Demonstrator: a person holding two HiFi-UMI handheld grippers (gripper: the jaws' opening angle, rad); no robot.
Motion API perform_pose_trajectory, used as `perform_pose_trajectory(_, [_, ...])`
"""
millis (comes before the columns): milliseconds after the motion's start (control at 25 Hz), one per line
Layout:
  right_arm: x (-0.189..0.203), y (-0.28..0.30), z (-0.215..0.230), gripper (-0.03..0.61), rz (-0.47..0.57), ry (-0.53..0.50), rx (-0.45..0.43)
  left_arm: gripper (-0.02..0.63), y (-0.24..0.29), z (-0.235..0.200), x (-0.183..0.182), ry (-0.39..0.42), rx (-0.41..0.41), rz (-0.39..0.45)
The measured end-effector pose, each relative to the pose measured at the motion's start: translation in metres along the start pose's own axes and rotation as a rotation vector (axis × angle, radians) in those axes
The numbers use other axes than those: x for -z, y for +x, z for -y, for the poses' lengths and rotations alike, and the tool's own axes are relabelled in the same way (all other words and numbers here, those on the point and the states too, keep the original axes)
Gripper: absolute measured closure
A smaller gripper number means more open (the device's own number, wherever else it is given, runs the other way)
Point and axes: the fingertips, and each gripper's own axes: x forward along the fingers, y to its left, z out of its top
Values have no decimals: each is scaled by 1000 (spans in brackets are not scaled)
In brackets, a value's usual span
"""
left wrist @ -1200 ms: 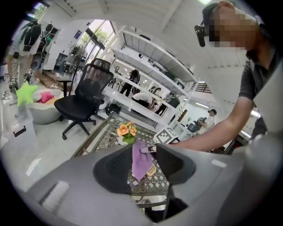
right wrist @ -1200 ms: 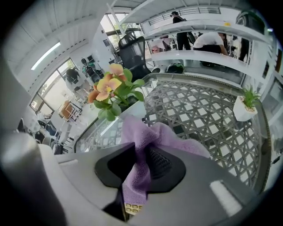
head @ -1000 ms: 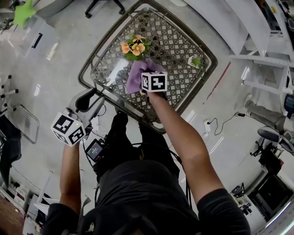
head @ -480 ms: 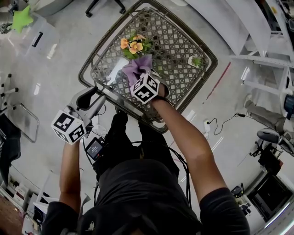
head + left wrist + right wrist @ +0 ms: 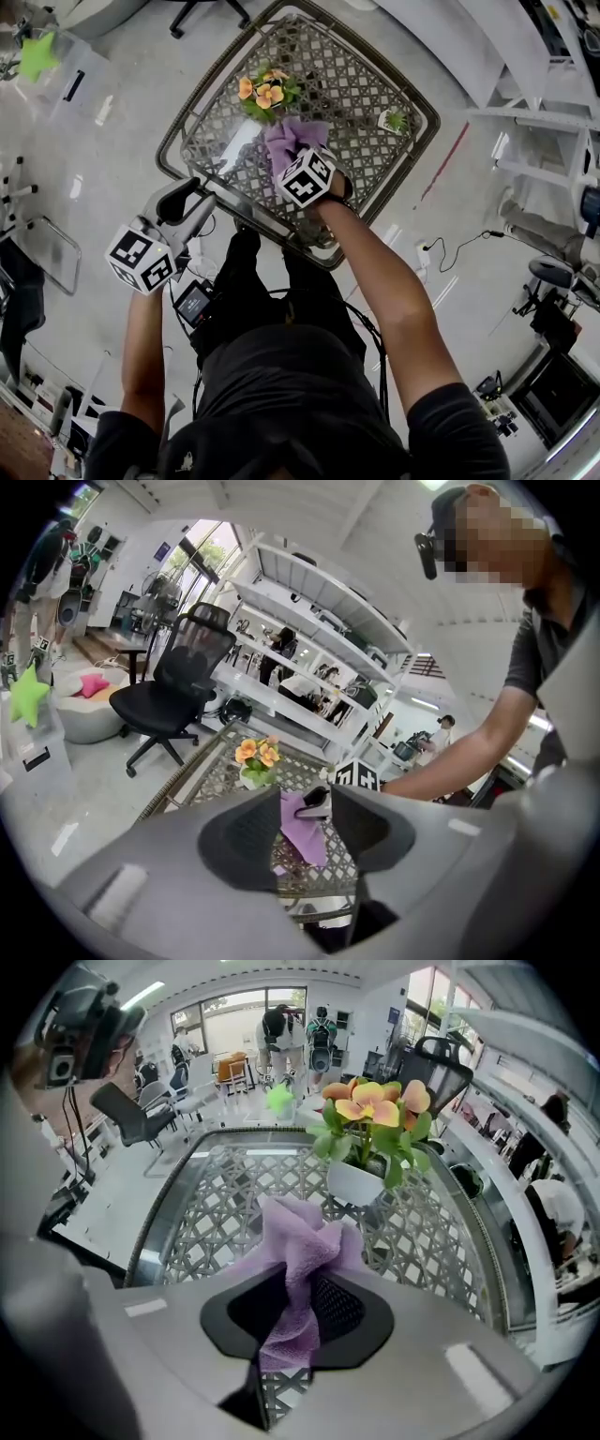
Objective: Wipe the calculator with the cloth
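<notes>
Holding the purple cloth point(image 5: 300, 1239) clamped in our right gripper point(image 5: 295, 1312) above the table point(image 5: 370, 89), beside the flower pot point(image 5: 354, 1183), we have the left gripper point(image 5: 307, 827) open and empty. We find no calculator in any view, so wiping seems not begun.

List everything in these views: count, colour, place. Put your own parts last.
Table: one, grey wicker lattice under glass, centre of the head view.
Flower pot: one, orange blooms in a white pot, far-left part of the table.
Small plant: one, green in a white pot, right side of the table.
Cloth: one, purple, bunched over the table next to the flower pot.
Star: one, green, on a clear box, far left.
Office chair: one, black, beyond the table.
Calculator: none that can be made out.
Left gripper: one, grey, jaws apart, empty, off the table's near-left corner.
Right gripper: one, grey, shut on the cloth.
</notes>
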Motion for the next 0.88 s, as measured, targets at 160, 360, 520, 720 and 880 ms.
perform_pose_trajectory(160, [14, -3, 10, 510, -19, 18, 30, 396, 4, 4, 0, 5, 10, 4])
perform_pose_trajectory(360, [27, -11, 22, 509, -30, 64, 75, 396, 6, 9, 1, 8, 14, -5])
perform_pose_trajectory(520, [30, -19, 30, 509, -10, 112, 103, 396, 5, 12, 4, 9, 17, -12])
perform_pose_trajectory(720, [31, -31, 35, 510, 60, 298, 90, 396, 4, 14, 8, 7, 22, -17])
perform_pose_trajectory(880, [29, -41, 40, 511, 96, 433, 79, 396, 6, 13, 9, -3, 29, -14])
